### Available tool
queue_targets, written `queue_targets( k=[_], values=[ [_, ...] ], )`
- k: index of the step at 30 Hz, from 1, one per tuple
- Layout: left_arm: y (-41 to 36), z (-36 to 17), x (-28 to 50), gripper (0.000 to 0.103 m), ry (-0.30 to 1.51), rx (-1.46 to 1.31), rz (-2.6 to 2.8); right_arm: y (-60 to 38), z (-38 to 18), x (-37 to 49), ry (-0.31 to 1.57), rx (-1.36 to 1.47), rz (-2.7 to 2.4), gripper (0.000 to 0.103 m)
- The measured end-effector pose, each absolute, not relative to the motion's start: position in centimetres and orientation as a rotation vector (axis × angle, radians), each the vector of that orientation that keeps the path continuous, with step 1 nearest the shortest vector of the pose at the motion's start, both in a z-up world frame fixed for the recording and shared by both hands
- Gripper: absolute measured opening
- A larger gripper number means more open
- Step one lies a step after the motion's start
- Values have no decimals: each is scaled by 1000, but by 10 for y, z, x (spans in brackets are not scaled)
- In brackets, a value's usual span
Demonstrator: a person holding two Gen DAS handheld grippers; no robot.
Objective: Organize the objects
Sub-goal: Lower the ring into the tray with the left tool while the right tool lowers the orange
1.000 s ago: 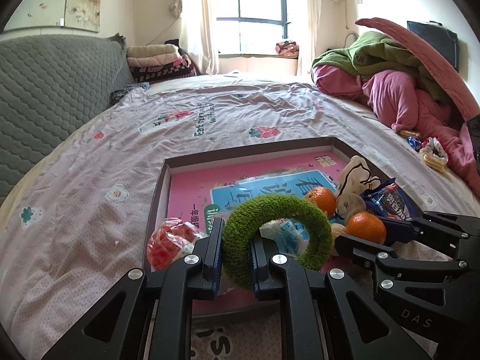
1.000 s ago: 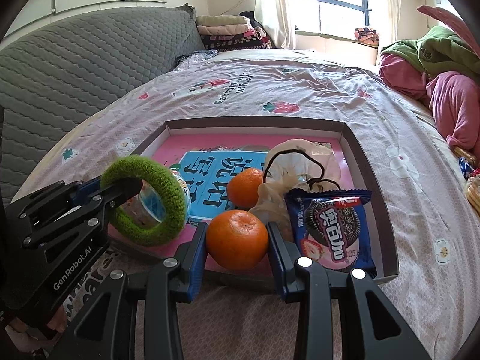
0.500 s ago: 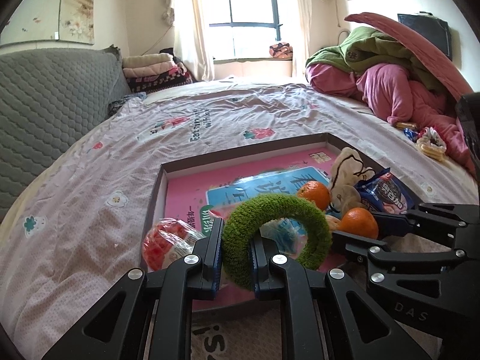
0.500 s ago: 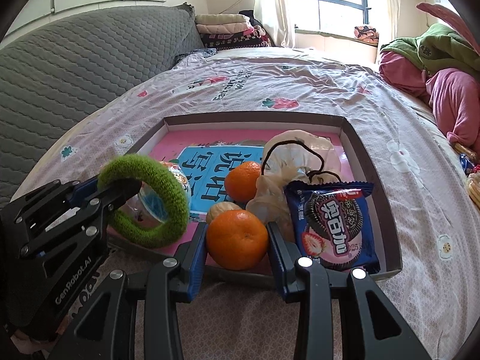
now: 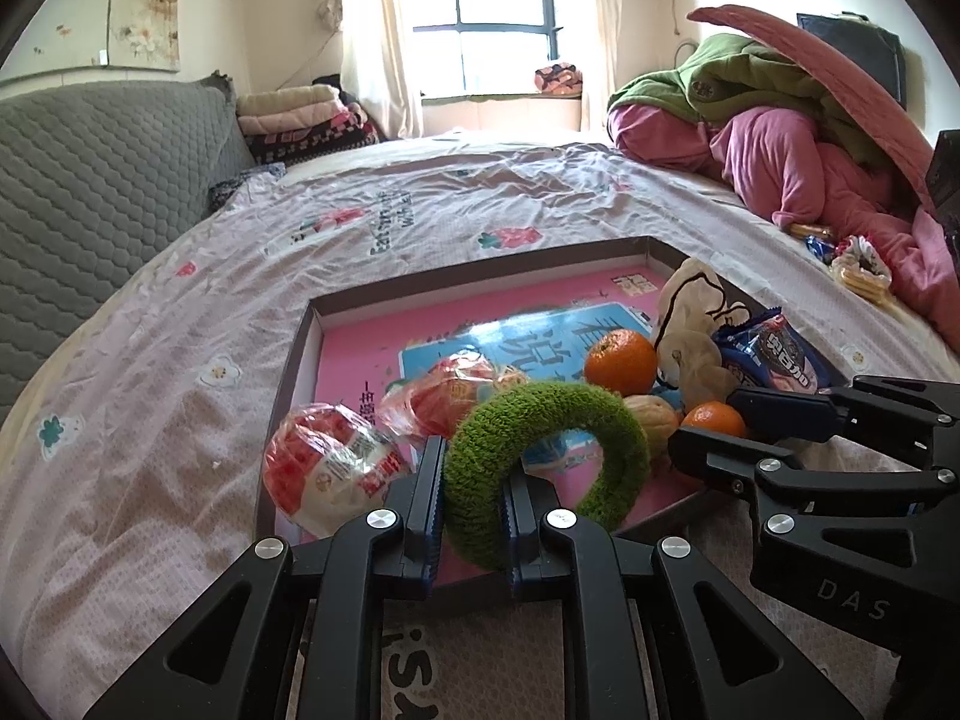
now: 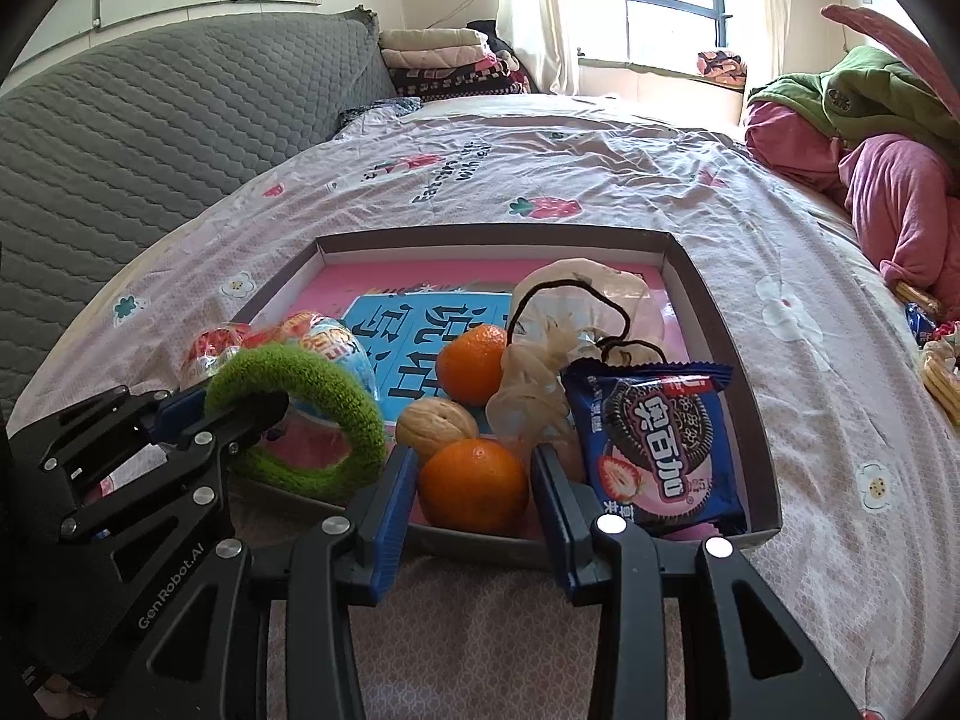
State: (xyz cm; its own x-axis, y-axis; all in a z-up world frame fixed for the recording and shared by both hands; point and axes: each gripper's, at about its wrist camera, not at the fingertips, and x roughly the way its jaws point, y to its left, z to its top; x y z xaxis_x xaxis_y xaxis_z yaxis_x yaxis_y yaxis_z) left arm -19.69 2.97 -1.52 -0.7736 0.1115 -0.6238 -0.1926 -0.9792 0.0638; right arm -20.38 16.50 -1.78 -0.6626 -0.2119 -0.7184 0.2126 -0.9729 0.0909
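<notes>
Bedroom with a flowery pink sheet on the bed (image 5: 420,228) and a shallow box tray (image 5: 300,360) near its front edge. Left wrist view: the left tool (image 5: 474,498) pinches a fuzzy green ring (image 5: 540,450) over the tray's near edge, probably to drop it in. "DAS" shows on the right tool's body. Right wrist view: the right tool (image 6: 474,489) straddles an orange (image 6: 474,483) at the tray's front edge, pads not quite pressing, looks like it's just been set down. "GenRobot.AI" reads on the other tool.

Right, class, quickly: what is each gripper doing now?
Left gripper: shut on the fuzzy green fabric ring.
Right gripper: jaws either side of the round orange tangerine; grip unclear.
</notes>
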Motion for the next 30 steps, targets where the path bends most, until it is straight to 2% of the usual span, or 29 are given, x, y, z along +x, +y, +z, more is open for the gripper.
queue_targets(
  k=[14,30],
  values=[
    [19,-23,-200,17,75,-1074,2772,166,-15,-200,11,1163,-2680,44],
    [19,-18,-199,17,35,-1092,2749,165,-9,-196,24,1152,-2686,48]
  ],
)
